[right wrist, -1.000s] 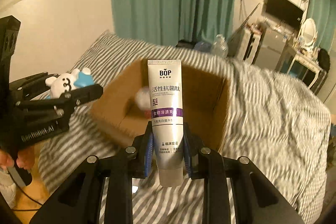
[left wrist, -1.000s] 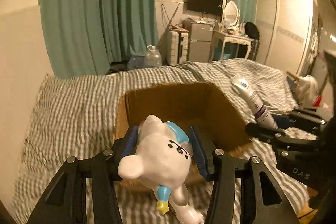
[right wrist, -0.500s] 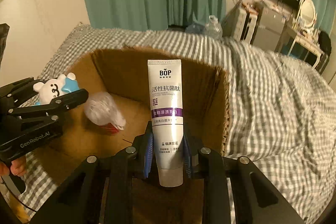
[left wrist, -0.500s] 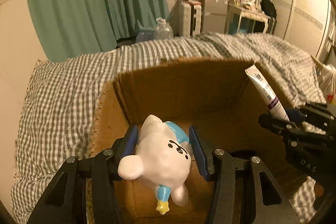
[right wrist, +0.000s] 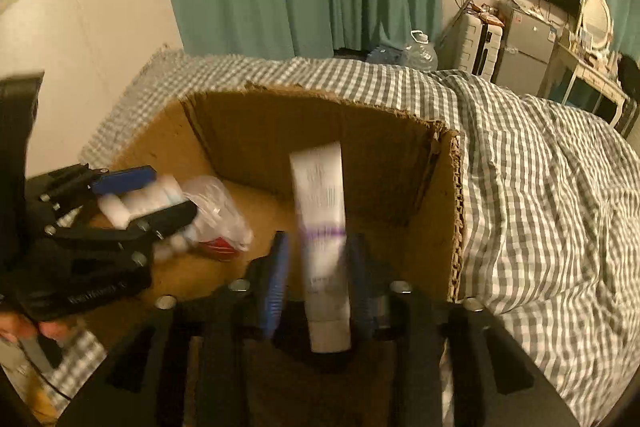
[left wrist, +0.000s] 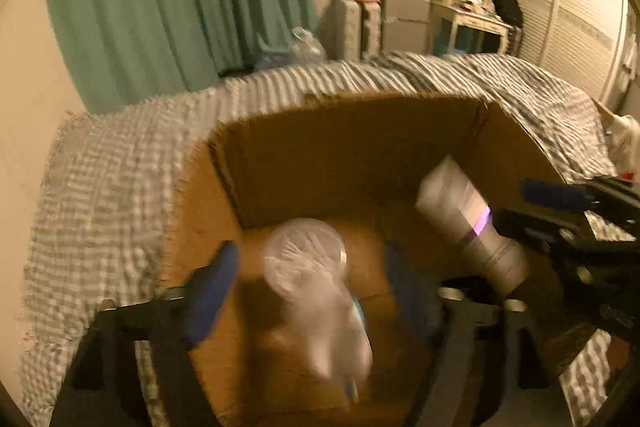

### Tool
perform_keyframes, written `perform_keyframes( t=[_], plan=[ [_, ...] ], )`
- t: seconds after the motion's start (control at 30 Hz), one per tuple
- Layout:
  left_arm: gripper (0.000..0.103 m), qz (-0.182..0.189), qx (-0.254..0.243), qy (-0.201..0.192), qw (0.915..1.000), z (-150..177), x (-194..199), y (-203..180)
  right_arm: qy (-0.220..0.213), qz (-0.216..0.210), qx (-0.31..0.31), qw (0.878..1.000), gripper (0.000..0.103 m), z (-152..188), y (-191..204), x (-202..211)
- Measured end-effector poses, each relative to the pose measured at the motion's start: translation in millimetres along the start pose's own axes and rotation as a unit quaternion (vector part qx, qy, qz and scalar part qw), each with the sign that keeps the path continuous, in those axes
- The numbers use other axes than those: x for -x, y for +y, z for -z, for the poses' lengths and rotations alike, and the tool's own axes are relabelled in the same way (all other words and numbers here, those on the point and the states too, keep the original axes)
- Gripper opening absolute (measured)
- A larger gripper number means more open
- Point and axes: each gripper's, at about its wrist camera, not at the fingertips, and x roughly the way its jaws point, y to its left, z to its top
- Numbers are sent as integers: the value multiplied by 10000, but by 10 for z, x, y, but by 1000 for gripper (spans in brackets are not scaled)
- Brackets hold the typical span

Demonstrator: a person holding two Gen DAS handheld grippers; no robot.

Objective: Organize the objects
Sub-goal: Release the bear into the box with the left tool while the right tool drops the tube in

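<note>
Both our grippers, left gripper point(left wrist: 308, 291) and right gripper point(right wrist: 318, 279), have just spread apart over the cardboard box point(right wrist: 320, 131). The bear toy point(left wrist: 332, 327) and the tube point(right wrist: 322, 239) seem to be falling inside, though blurred.

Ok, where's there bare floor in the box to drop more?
Bare floor shows between the bag and the tube, and from the tube to the right wall of the box. The left side is crowded: bag and toy bunch there.

One box point(right wrist: 452, 211), tube point(right wrist: 322, 223), toy point(left wrist: 332, 323), bag point(right wrist: 218, 211).
</note>
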Motion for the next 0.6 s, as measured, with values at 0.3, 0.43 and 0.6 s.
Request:
perform_keyframes(
  t=[0.3,0.43,0.6],
  plan=[
    [91,111,85,-415,9990,-63,886,114,-387,379,165,9984,61,-35,245,877],
    [96,104,118,-699,9974,-1,1377,162,-581,546,263,9965,61,62,404,1420],
    [97,27,155,-840,9963,250,1748,268,-810,643,333,9941,65,365,615,1908]
  ],
)
